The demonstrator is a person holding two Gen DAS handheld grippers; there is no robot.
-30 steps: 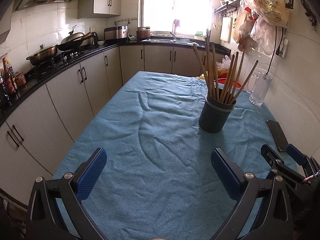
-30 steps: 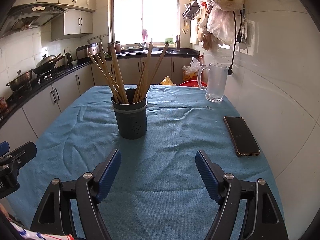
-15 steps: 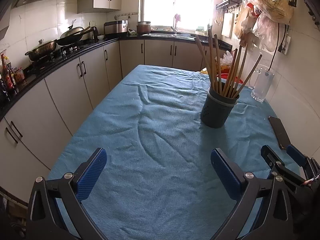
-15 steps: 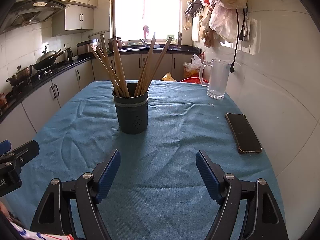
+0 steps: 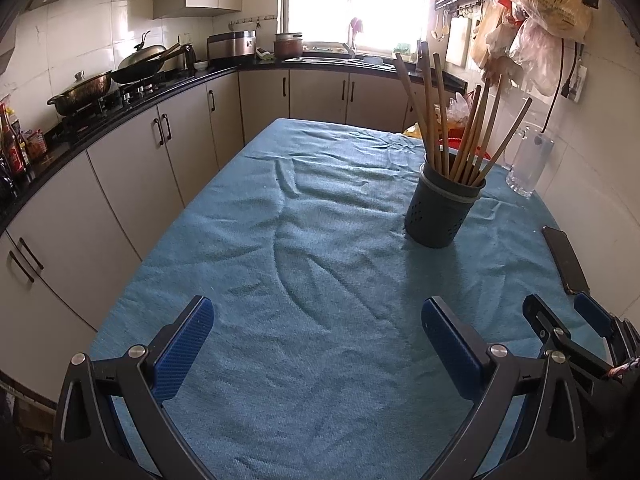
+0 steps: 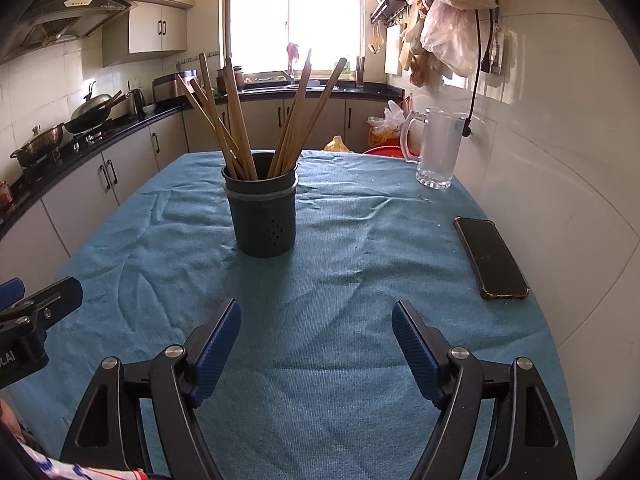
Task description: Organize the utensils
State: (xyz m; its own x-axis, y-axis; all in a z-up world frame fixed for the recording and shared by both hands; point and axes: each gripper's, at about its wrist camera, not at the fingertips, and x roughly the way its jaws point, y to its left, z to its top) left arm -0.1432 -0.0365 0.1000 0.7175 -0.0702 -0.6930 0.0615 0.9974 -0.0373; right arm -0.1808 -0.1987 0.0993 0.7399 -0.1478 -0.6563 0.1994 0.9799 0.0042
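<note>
A dark grey utensil holder (image 5: 439, 210) stands upright on the blue tablecloth (image 5: 304, 272). It holds several wooden chopsticks (image 5: 460, 128) that fan outward. In the right wrist view the holder (image 6: 262, 214) is straight ahead with the chopsticks (image 6: 240, 120) in it. My left gripper (image 5: 316, 328) is open and empty, low over the cloth, to the near left of the holder. My right gripper (image 6: 316, 324) is open and empty, just in front of the holder. It also shows at the right edge of the left wrist view (image 5: 564, 320).
A black phone (image 6: 490, 256) lies on the cloth near the right wall. A glass mug (image 6: 438, 148) stands at the far right. Kitchen cabinets and a stove with pans (image 5: 100, 84) run along the left. Plastic bags (image 6: 448, 24) hang on the right wall.
Both grippers have tilted or risen slightly, so the holder sits lower in each view. Both stay open and empty. The holder and chopsticks have not moved.
</note>
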